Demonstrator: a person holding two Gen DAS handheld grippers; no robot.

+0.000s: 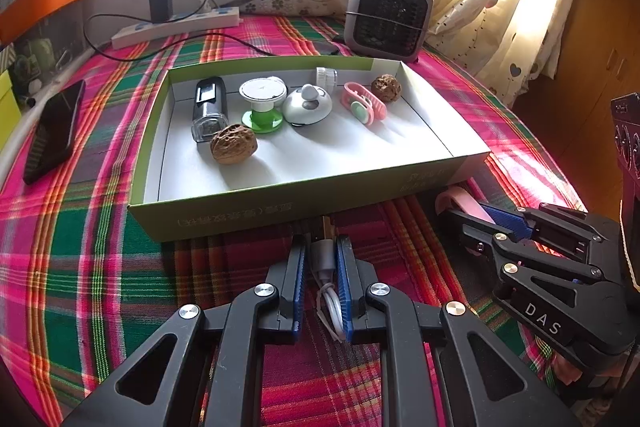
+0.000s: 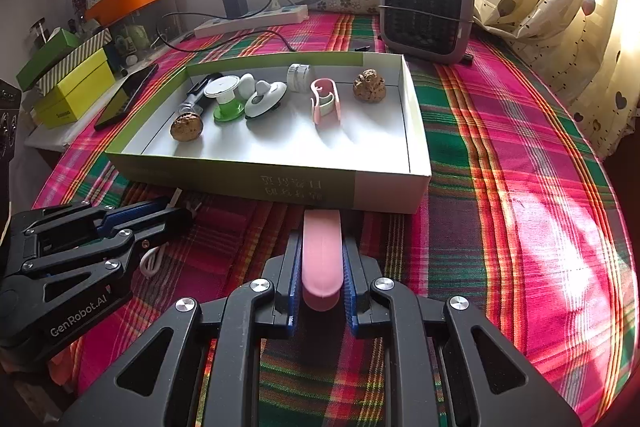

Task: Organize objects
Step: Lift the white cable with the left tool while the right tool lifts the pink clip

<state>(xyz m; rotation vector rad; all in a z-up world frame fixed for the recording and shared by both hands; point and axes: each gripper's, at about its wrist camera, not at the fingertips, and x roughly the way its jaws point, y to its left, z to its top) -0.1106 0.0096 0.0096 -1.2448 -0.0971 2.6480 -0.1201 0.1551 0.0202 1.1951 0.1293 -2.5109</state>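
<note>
Both jaws are clamped on their loads, the left gripper [image 1: 320, 267] on a white charging cable [image 1: 326, 291], the right gripper [image 2: 322, 263] on a pink clip [image 2: 321, 259] lying lengthwise along them, with the open box [image 2: 280, 183] just ahead of both.

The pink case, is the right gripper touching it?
Touching. The right wrist view shows the right gripper with both blue pads pressed against the pink case.
</note>
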